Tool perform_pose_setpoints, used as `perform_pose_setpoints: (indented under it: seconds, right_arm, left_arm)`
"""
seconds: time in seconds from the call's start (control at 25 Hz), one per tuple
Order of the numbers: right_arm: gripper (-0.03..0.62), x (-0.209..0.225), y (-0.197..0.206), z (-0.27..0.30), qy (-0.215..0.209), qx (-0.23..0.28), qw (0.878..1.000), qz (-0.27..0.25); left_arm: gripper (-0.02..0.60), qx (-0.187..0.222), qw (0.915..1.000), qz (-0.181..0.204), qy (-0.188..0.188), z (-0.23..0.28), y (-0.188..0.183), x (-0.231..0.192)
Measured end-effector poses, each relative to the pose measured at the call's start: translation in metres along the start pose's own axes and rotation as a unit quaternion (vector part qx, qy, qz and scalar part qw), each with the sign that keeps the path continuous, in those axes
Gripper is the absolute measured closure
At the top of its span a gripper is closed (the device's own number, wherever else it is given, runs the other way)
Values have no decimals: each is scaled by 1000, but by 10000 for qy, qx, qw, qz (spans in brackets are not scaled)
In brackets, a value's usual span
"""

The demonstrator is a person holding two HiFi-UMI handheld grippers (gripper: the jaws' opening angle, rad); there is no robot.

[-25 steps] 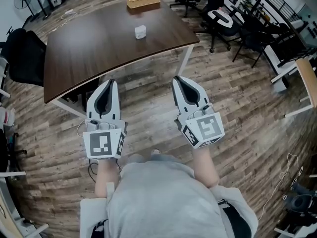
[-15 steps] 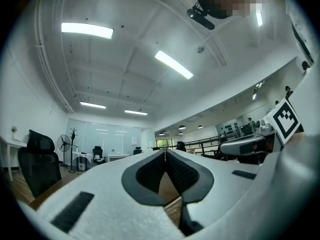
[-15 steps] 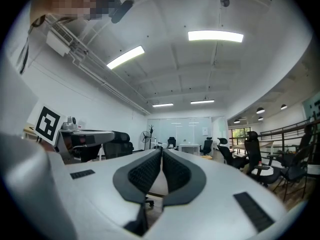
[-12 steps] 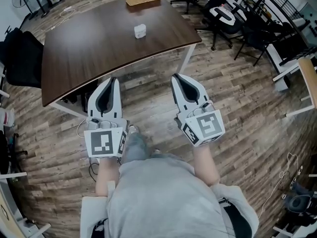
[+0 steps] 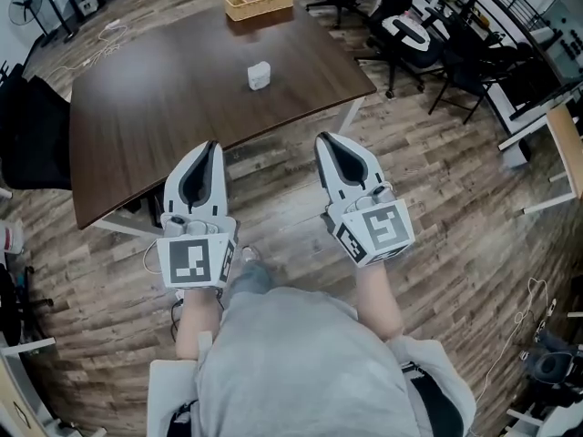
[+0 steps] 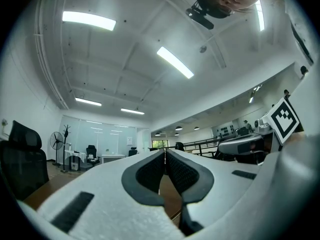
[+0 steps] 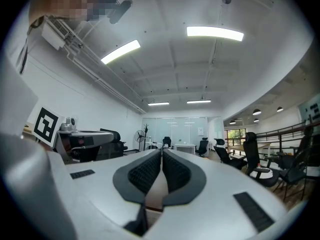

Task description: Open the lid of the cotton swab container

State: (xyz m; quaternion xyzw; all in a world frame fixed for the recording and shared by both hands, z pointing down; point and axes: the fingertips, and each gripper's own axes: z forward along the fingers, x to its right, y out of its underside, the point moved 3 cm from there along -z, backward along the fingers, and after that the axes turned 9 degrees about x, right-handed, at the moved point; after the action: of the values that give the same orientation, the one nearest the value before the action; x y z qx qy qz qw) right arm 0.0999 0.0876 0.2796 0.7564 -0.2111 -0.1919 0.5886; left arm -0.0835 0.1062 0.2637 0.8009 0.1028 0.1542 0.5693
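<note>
Jaws pressed together on both, nothing pinched: left gripper (image 5: 211,146) and right gripper (image 5: 321,138) side by side above the floor, forearms out in front of the body, pointing about level toward the table (image 5: 137,107). Farther on, mid-table and well apart from either tip — cotton swab container (image 5: 259,75), small and white, ahead and between the two. Neither hand plainly nearer; long axis too small to tell. Probably calls for a forward reach first.

Open run of dark tabletop (image 5: 164,98) across its near half, broken only by a small white container (image 5: 259,75) toward the middle and a wicker basket (image 5: 260,0) at the far edge. Office chairs (image 5: 410,35) crowd the far right, and a black chair (image 5: 32,135) hems in the table's left side.
</note>
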Motion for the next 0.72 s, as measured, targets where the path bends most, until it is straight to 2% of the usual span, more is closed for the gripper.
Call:
perform_pose_setpoints:
  seconds: [0.32,0.72]
  right_arm:
    - [577,8,13,68,121,-40,9999,-82]
    - [577,6,28,132,396,-29,9992,-98]
  left_arm:
    - [569,20,9998,-53,198,53,19,-51]
    - [569,104,9989,-137,432,95,41,-110]
